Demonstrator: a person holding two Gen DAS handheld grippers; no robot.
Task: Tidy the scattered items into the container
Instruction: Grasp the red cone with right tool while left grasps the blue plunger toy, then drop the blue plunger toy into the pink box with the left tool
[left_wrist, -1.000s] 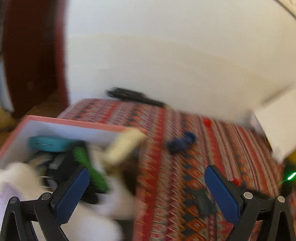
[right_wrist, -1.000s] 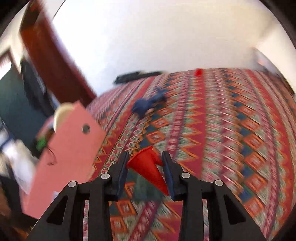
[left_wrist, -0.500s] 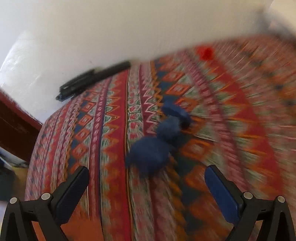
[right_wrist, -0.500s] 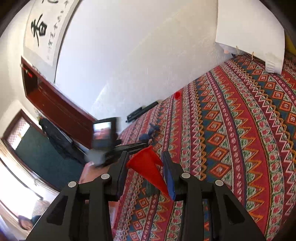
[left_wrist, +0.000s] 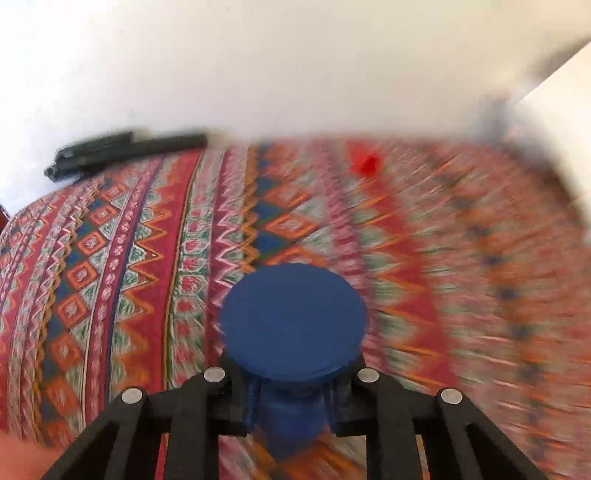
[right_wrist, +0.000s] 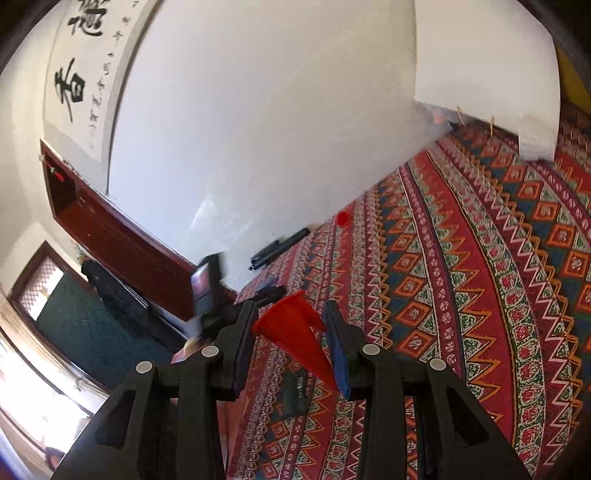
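The left gripper (left_wrist: 290, 402) is closing its jaws, and between them stands a dark blue plastic piece with a round flat top (left_wrist: 293, 319); the blue pads sit against its narrow stem, so it looks grasped. Under it lies the patterned red, orange and green woven cloth (left_wrist: 122, 280), which covers the whole surface. Far to the left, at the edge of the cloth by the white wall (left_wrist: 295, 66), lies a black folded tripod (left_wrist: 122, 151). Far and a little to the right sits a small red object (left_wrist: 365, 164), blurred, well apart from the blue piece.

The right gripper (right_wrist: 290, 341) is clenched on a red plastic cone (right_wrist: 291, 332), which is tilted, with its wide end up and far and its tip down and near. Just below the cone, a dark flat rectangular item (right_wrist: 293, 393) lies on the cloth. To the left, beyond the left finger (right_wrist: 236, 343), the other gripper with its camera (right_wrist: 207, 284) stands over the near-left corner of the cloth. On the wall hangs a white scroll with black calligraphy (right_wrist: 85, 74). A white panel (right_wrist: 484, 62) stands at the far right. The container cannot be clearly made out in either view.
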